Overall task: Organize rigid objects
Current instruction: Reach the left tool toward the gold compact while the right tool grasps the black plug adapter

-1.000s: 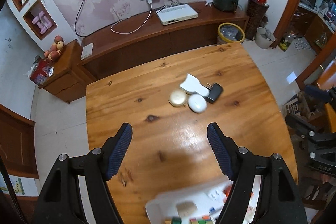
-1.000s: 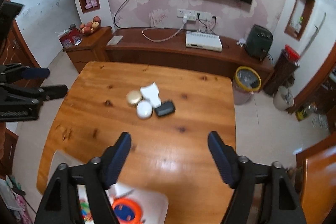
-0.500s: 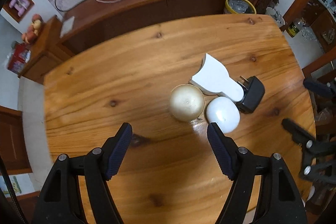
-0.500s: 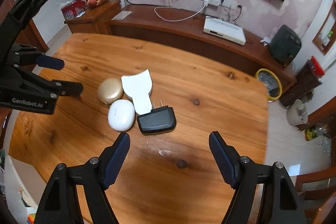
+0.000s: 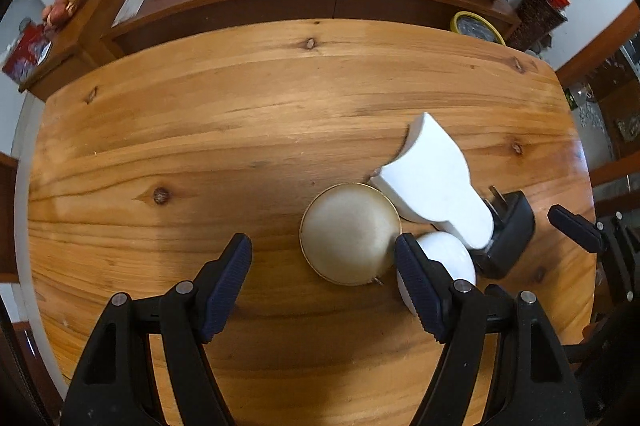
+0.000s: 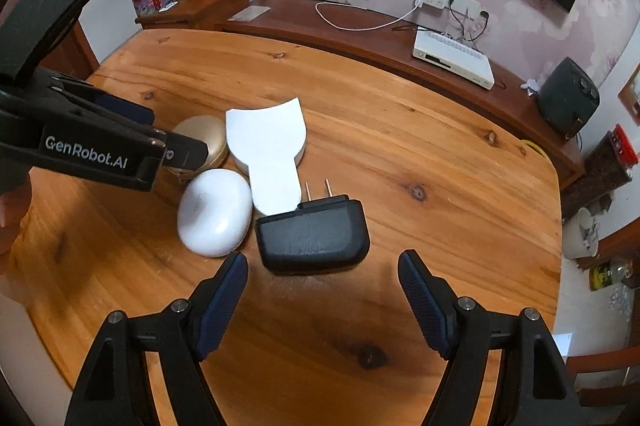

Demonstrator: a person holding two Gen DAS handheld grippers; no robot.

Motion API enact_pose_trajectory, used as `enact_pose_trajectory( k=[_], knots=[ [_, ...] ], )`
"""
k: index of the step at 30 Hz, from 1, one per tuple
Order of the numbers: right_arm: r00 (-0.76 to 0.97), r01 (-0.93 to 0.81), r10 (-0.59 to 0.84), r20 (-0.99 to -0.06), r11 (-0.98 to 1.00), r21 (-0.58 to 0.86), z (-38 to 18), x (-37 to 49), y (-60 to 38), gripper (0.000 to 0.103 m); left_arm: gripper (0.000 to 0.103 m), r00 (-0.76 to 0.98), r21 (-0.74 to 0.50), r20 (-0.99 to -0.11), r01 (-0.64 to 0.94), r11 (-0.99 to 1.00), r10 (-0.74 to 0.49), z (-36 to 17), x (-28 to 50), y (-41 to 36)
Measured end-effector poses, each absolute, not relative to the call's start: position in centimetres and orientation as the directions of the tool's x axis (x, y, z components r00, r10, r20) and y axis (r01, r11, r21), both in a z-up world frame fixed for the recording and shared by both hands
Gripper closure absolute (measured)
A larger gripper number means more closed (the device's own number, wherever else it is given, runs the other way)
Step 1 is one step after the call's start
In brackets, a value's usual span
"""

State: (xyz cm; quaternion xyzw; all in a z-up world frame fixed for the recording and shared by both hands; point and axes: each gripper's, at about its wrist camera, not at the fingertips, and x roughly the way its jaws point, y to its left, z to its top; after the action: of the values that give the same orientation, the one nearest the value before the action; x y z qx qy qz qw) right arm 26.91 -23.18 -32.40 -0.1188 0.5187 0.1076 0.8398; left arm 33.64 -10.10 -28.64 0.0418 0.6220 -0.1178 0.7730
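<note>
Hovering with jaws apart and empty, the left hand-held gripper (image 5: 323, 266) frames the gold round case (image 5: 349, 232), while the right hand-held gripper (image 6: 323, 280), equally wide, sits just short of the black plug adapter (image 6: 314, 232). White pebble case (image 6: 214, 212) and white flat piece (image 6: 270, 150) crowd beside them, mid-table (image 6: 400, 146). Nothing looks sorted yet; all four remain to move.

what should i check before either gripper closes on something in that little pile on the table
1. Left gripper open, nothing held: ok.
2. Right gripper open, nothing held: ok.
3. Gold round case fully between the left fingers: not ok, it sits toward the right finger.
4. Black plug adapter lined up ahead of the right gripper: ok.
5. Targets free of neighbours: not ok, white paddle-shaped piece crowds both.
6. White oval case clear of left finger: cannot tell.
</note>
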Motion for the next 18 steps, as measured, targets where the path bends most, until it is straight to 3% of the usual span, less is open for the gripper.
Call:
enact_pose_trajectory(
  k=[11,13,16,18],
  knots=[
    [0.455,-0.286,0.049,-0.889,0.954,-0.094,-33.9,27.8,-22.8,0.026,0.025,0.205,-0.089,-0.970,0.196,0.977,-0.130,-29.1,34.2,-11.0],
    [0.463,-0.281,0.066,-0.884,0.957,-0.076,-33.9,27.8,-23.1,0.028,0.025,0.205,-0.098,-0.969,0.198,0.975,-0.139,-29.2,34.1,-10.8],
    [0.467,-0.286,0.105,-0.878,0.958,-0.037,-33.9,27.7,-23.4,0.040,0.024,0.197,-0.109,-0.969,0.191,0.976,-0.147,-29.3,34.1,-10.3],
    [0.472,-0.283,0.101,-0.876,0.958,-0.042,-33.8,27.7,-23.4,0.040,0.024,0.190,-0.113,-0.971,0.174,0.978,-0.146,-29.3,34.1,-10.0]
  ],
)
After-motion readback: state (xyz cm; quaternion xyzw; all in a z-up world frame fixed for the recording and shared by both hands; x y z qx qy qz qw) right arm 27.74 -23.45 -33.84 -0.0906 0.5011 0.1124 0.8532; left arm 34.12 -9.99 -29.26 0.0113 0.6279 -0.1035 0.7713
